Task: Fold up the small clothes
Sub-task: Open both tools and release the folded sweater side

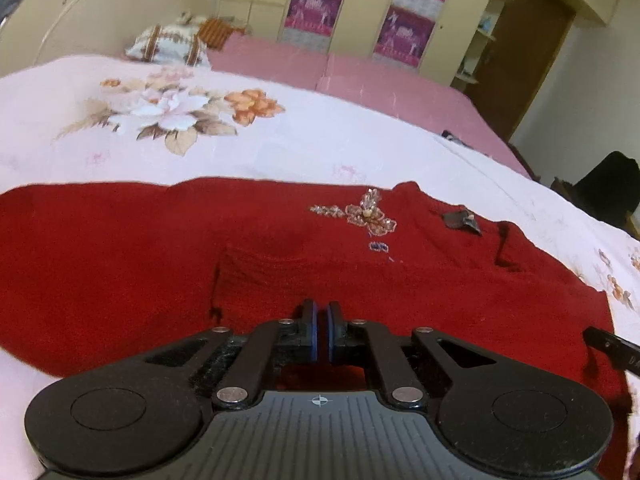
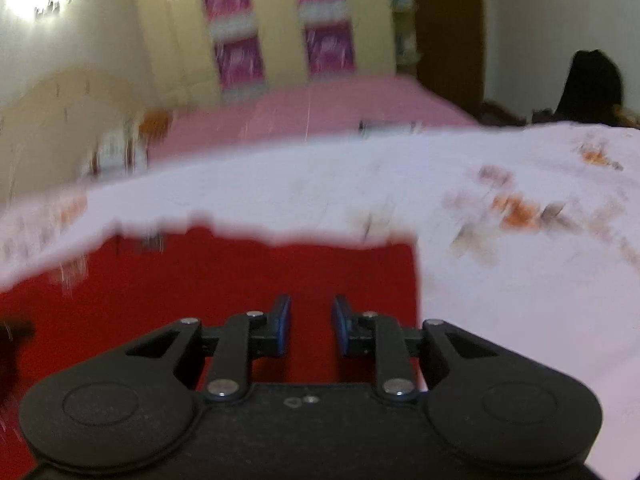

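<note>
Sweater (image 1: 120, 260) beadwork: left view only | left fingers (image 1: 311, 328) closed | right fingers (image 2: 283, 320) apart

Red garment (image 1: 160, 248): matt, coarse knit cloth with glossy beaded flower (image 1: 370, 216). Beyond it, smooth printed cotton-like sheet (image 1: 280, 140). Left gripper (image 1: 322, 320): matt black plastic, shiny metal rivets.
</note>
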